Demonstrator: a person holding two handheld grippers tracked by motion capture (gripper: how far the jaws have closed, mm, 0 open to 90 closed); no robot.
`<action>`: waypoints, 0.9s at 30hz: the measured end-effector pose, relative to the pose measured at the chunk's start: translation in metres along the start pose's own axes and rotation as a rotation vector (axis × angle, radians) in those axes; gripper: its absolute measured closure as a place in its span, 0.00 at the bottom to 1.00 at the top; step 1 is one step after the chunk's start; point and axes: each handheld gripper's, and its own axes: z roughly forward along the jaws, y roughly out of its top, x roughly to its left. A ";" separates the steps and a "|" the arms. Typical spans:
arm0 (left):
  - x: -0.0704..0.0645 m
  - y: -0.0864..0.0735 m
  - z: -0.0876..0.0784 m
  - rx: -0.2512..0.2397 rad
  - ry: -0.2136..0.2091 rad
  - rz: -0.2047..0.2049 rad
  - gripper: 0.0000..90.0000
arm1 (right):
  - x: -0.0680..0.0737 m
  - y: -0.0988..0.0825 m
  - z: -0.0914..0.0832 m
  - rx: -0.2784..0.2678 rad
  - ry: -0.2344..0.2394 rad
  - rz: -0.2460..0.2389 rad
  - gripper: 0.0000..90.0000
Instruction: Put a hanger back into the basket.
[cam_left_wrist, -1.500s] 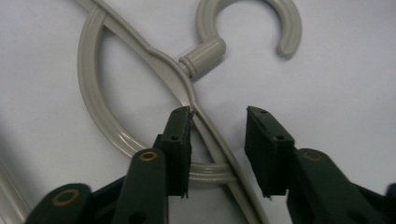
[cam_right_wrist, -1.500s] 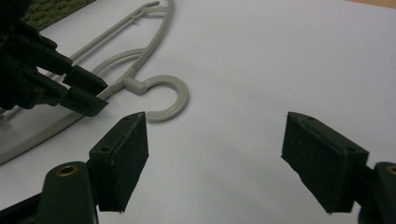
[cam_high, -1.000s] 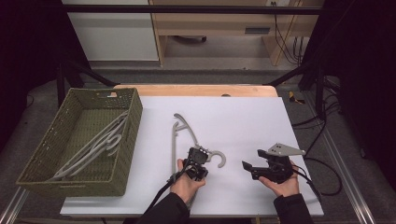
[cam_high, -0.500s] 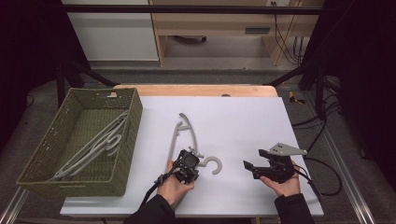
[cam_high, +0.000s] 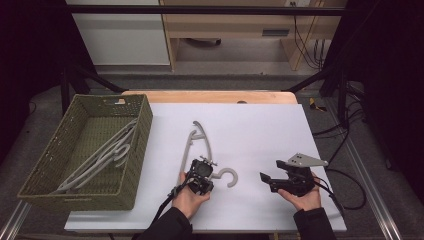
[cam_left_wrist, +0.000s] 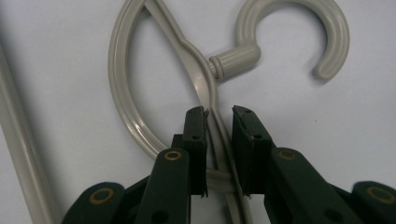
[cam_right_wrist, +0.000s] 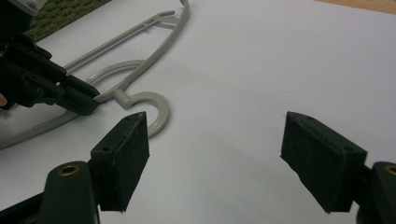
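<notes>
Left gripper (cam_left_wrist: 218, 116) clamped on thin grey plastic hanger (cam_left_wrist: 201, 84) near its hook, right gripper (cam_right_wrist: 215, 154) open, idle: thin pinch, hanger may swivel or slip when lifted.

1. A woven olive wicker basket (cam_high: 132, 150) sits on the white table (cam_high: 260, 125) at its left, with pale plastic hangers (cam_high: 102, 157) inside.
2. A grey plastic hanger (cam_high: 192, 142) lies right of the basket.
</notes>
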 end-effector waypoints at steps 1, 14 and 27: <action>0.001 0.000 0.000 0.002 -0.003 0.008 0.85 | -0.001 0.000 0.000 -0.004 0.001 -0.004 0.27; 0.014 -0.014 -0.007 0.003 -0.072 0.138 0.90 | -0.002 -0.001 0.001 0.000 0.000 -0.005 0.26; 0.018 -0.007 -0.005 0.045 -0.089 0.131 0.92 | -0.001 0.000 0.001 -0.002 0.006 -0.008 0.27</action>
